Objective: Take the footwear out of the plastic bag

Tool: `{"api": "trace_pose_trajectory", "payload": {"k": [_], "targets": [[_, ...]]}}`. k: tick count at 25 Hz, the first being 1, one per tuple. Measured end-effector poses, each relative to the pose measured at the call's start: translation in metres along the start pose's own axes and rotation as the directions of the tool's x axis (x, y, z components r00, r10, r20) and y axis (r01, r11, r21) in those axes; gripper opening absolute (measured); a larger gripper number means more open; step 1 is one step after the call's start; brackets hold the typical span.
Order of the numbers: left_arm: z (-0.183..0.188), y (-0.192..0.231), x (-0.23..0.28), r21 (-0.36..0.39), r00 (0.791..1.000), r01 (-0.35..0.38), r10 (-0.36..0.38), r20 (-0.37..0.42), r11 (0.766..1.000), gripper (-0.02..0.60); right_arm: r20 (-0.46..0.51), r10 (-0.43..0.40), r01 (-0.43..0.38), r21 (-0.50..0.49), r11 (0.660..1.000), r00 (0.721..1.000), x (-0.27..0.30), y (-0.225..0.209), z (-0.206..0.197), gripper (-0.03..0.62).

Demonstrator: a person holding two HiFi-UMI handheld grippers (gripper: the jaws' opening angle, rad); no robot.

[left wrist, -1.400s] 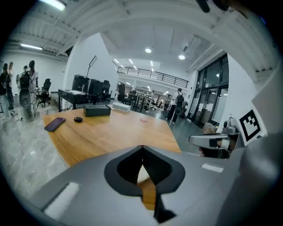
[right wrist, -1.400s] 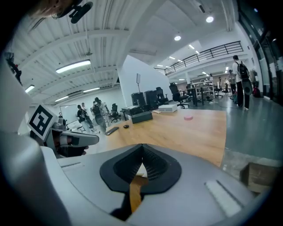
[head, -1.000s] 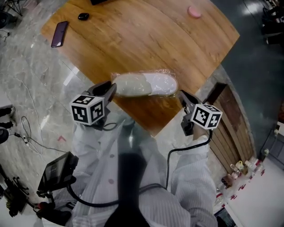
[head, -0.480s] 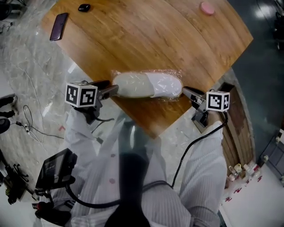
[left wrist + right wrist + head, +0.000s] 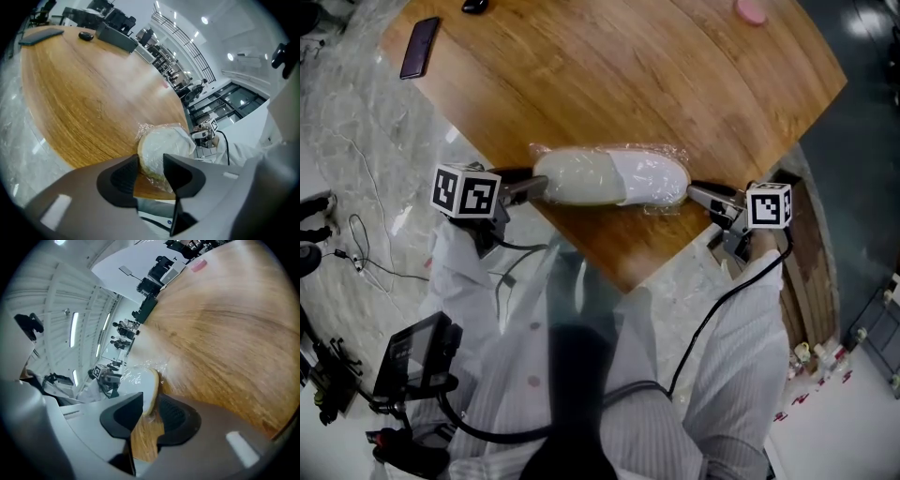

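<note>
Big wooden table [image 5: 675,94]; the slipper [image 5: 609,178] lies near its front edge, sealed in its plastic bag [image 5: 664,204]. Left gripper [image 5: 540,187] is at one end, jaws part-open & closing, w/ the slipper's end just at the tips, not pinched yet. Right gripper [image 5: 696,193] is at the other end, jaws opening, film & slipper edge between them, no squeeze. Risk imo: a jaw bites slipper + film together, so the bag won't peel. A hard tug could drag the lot off the edge.
</note>
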State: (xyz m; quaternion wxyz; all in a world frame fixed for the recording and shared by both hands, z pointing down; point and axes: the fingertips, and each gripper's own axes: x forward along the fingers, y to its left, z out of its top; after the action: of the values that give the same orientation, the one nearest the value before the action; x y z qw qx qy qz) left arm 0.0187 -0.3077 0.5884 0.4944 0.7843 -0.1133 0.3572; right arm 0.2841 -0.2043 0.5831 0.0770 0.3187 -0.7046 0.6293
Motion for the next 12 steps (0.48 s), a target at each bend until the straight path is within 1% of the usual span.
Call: {"api": "trace_pose_trajectory", "payload": {"k": [1,3,5,9,12], "targets": [[0.0,-0.001,-0.001,0.005,1.0,0.002,-0.002,-0.002,1.0,0.166,-0.011,0.014,-0.014,-0.005,1.0,1.0,0.001,0.004,0.0,0.12],[0.002,0.0,-0.002,0.016,1.0,-0.002,0.002,0.003,1.0,0.161,-0.017,0.056,-0.055,0.022,0.998,0.998,0.003,0.011,-0.001,0.124],[0.004,0.001,-0.005,0.022,1.0,-0.006,0.006,0.014,1.0,0.163,-0.007,0.12,-0.119,0.052,0.992,0.993,0.002,0.018,-0.002,0.121],[0.007,0.005,-0.013,0.057,1.0,-0.011,0.009,0.027,0.998,0.164,-0.043,0.274,-0.27,0.079,0.96,0.961,-0.002,0.041,-0.014,0.105],[0.001,0.003,-0.017,0.064,0.999,0.034,-0.035,0.015,0.997,0.163,-0.063,0.351,-0.347,0.057,0.936,0.934,0.0,0.058,-0.022,0.097]]}}
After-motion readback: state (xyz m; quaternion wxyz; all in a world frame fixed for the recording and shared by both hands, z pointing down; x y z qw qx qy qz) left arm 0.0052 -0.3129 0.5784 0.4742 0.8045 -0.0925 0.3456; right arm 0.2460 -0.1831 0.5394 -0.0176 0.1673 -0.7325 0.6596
